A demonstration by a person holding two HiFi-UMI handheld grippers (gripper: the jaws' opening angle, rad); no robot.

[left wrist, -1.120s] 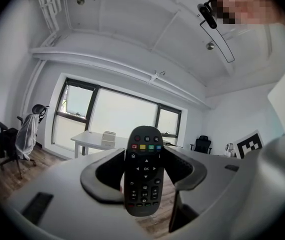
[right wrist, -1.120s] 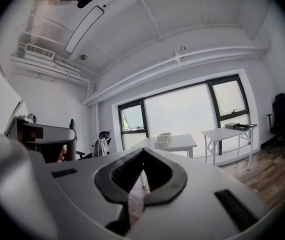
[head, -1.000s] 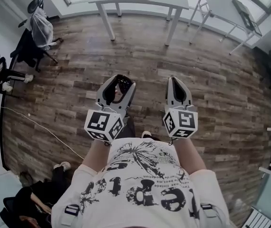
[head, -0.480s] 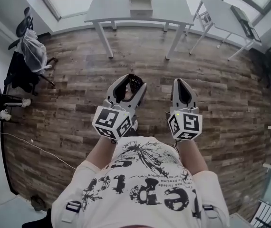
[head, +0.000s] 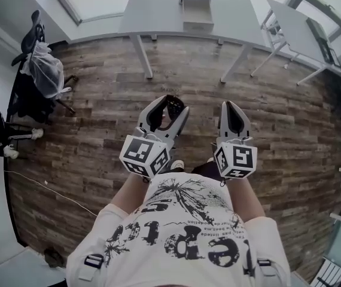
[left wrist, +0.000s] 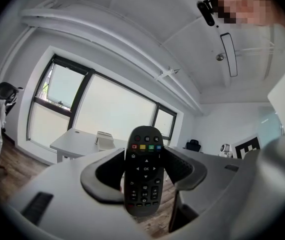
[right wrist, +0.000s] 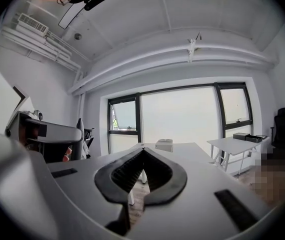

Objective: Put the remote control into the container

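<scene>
Left gripper (head: 171, 104) is clamped on the remote control (left wrist: 143, 170), which stands upright between its jaws; right gripper (head: 230, 105) is closed on nothing. Pickup looks done. The likely container (head: 196, 11) sits midway between the side edges of the table (head: 152, 17), well apart, so carrying and dropping remain.

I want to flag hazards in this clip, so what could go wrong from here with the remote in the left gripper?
1. The left gripper holds the remote by its sides alone, top end past the jaw tips; it might tilt or slip.
2. The desk with the white box stands apart across the wooden floor, so a slip would likely land on hard boards.
3. The right gripper is shut and empty, giving no support.
</scene>
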